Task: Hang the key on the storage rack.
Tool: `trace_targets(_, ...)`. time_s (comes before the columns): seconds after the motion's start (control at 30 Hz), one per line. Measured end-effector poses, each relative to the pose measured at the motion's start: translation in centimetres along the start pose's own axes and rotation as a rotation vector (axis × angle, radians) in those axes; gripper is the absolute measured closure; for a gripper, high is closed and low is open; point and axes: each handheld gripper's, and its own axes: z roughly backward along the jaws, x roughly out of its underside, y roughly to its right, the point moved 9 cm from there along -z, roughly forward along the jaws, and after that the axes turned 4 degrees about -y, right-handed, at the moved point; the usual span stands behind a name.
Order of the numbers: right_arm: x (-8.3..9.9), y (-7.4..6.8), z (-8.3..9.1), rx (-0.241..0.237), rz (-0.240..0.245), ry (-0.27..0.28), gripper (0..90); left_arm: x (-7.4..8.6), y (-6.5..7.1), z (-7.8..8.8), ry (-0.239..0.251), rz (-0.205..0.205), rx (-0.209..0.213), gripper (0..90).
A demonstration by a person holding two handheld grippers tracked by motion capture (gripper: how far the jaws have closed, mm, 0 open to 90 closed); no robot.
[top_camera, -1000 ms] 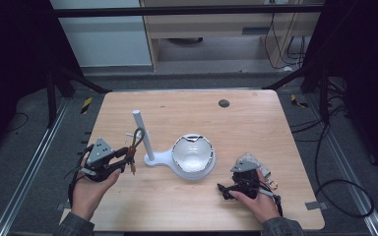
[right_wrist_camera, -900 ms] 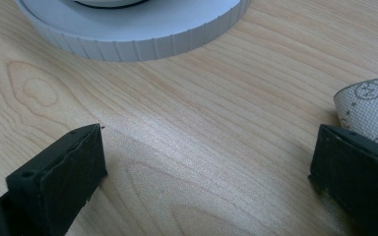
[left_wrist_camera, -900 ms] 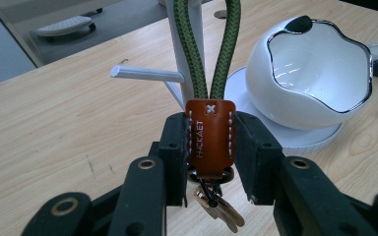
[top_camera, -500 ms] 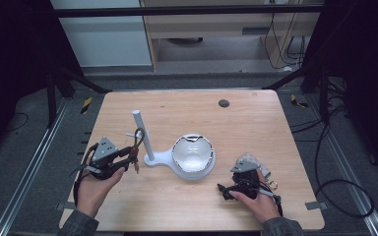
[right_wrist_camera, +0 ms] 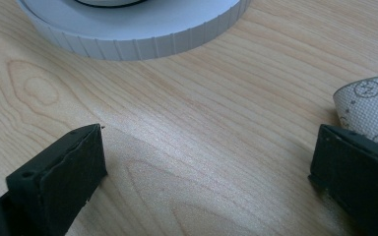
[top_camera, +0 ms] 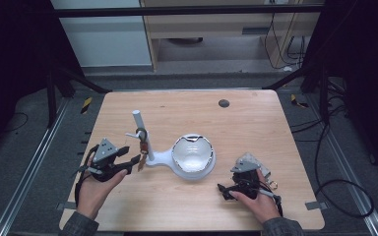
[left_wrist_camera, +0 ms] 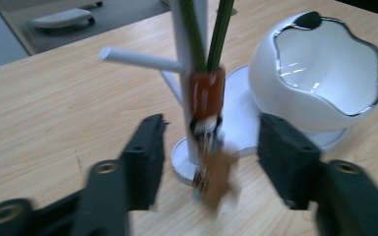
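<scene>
Ahead of your left gripper (top_camera: 134, 161) stands the white stand (top_camera: 150, 147) with its egg-shaped bowl (top_camera: 193, 153), on the wooden table (top_camera: 256, 128). From the stand's side peg hangs the key ring (left_wrist_camera: 207, 98), a green loop with an orange collar and a blurred brown tag, perhaps star-shaped, hanging between your left jaws, which have just been opening and stand apart without pressing it. Your right gripper (right_wrist_camera: 206, 167) rests near the stand's round base, jaws wide apart over bare wood.
</scene>
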Motion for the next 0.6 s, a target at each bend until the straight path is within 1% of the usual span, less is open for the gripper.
trace_targets(0.03, 0.0, 0.0, 0.0, 0.000, 0.000, 0.000, 0.2, 0.3, -0.1, -0.1, 0.003, 0.003, -0.006, 35.4)
trace_targets(0.1, 0.0, 0.0, 0.0, 0.000, 0.000, 0.000, 0.2, 1.6, -0.4, -0.7, -0.014, 0.006, -0.016, 27.6)
trace_targets(0.17, 0.0, 0.0, 0.0, 0.000, 0.000, 0.000, 0.2, 2.9, -0.9, -1.4, -0.027, 0.016, -0.036, 21.3)
trace_targets(0.23, 0.0, 0.0, 0.0, 0.000, -0.001, 0.000, 0.2, 4.2, -1.5, -2.1, -0.035, 0.037, -0.060, 17.0)
trace_targets(0.3, 0.0, 0.0, 0.0, 0.002, -0.004, 0.000, 0.3, 5.4, -2.1, -2.8, -0.044, 0.058, -0.078, 14.5)
trace_targets(0.37, 0.0, 0.0, 0.0, 0.005, -0.007, -0.002, 0.2, 6.9, -2.4, -3.6, -0.108, 0.062, -0.064, 11.9)
trace_targets(0.4, 0.0, 0.0, 0.0, 0.006, -0.009, -0.002, 0.3, 7.7, -2.7, -4.0, -0.139, 0.058, -0.064, 10.4)
trace_targets(0.43, 0.0, 0.0, 0.0, 0.006, -0.013, -0.001, 0.4, 8.3, -2.9, -4.3, -0.158, 0.063, -0.066, 8.7)
trace_targets(0.53, -0.1, 0.0, 0.0, 0.011, -0.020, 0.000, 0.4, 9.3, -3.3, -4.7, -0.179, 0.095, -0.047, 7.3)
trace_targets(0.6, -0.1, -0.1, 0.0, 0.015, -0.025, 0.000, 0.5, 9.4, -3.8, -4.6, -0.175, 0.106, -0.063, 6.6)
